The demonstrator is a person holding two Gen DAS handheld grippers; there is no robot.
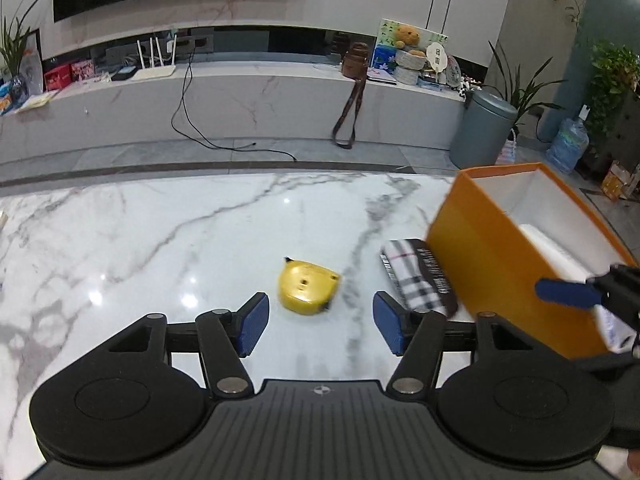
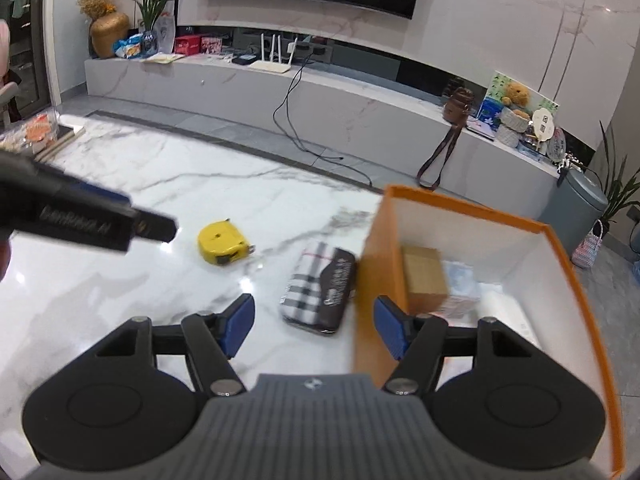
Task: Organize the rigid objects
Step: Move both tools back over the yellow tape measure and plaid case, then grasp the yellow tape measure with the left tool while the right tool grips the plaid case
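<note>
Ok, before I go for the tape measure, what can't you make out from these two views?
- Orange box contents: right wrist view shows a brown carton; the blurred white items beside it can't be identified.
- Plaid case: its right end hides behind the box wall in the left wrist view; its lettering is too blurred to read.
- Yellow tape measure: markings too small.
- Right tool: its right finger overlaps the box wall; contact can't be told.

Tape measure (image 1: 308, 288): yellow, black tip at 11 o'clock. Pouch (image 1: 418, 278): white-grey-black plaid with thin red line, dark brown band bearing pale lettering (unreadable). Box (image 1: 492, 264): orange outside, white inside; brown carton (image 2: 424, 278) within. Table (image 1: 160, 232): white marble, grey veins. Gripper pads (image 1: 252, 324): blue, on black arms.
</note>
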